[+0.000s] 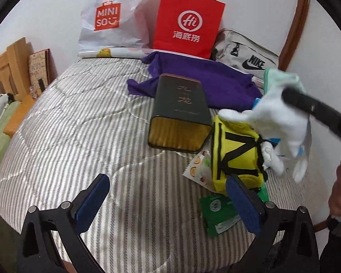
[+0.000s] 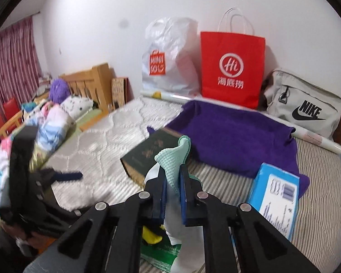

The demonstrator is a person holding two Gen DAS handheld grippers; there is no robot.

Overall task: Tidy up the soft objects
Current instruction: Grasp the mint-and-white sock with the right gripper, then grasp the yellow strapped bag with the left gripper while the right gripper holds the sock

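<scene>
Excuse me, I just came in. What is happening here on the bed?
A person is sorting soft things on a bed with two handheld grippers. The right gripper is shut on a mint green cloth together with some white fabric, lifted above the mattress. The left gripper is open and holds nothing, near a yellow pouch with black straps. A dark tin box lies on its side beside the pouch, and a purple cloth is spread behind it.
</scene>
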